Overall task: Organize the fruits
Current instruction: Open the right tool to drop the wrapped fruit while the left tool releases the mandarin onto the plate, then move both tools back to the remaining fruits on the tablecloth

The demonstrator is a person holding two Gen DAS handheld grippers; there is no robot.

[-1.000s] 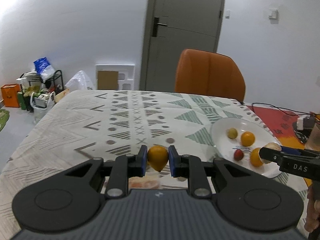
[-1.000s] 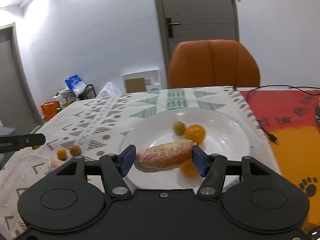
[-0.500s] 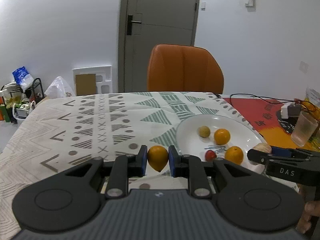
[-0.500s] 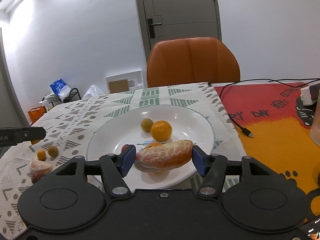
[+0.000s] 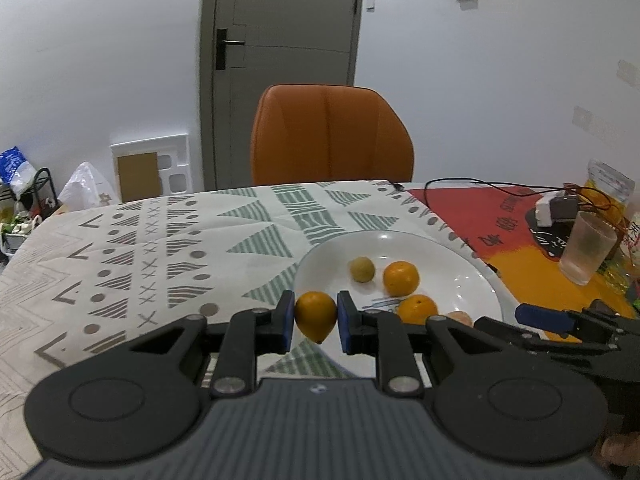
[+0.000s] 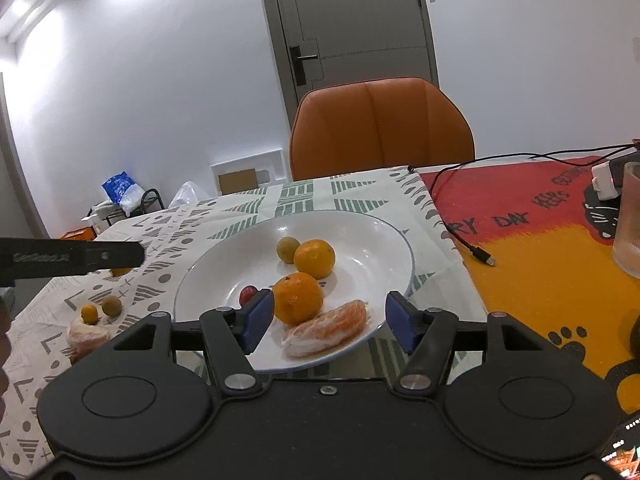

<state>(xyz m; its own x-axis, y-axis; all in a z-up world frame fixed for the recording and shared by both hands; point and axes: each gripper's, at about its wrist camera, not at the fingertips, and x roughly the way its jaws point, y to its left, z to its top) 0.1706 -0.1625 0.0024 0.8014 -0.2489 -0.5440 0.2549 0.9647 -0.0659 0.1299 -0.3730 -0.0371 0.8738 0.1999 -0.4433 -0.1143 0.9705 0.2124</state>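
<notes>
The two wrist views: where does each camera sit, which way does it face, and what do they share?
Left wrist: sits behind the left gripper, facing across the table at the orange chair; its pads clamp a small orange fruit; the right gripper's tip enters at right.
Right wrist: sits behind the right gripper, over the white plate; its pads stand apart, clear of the peeled segment.
Shared: plate, chair, grey door.
</notes>
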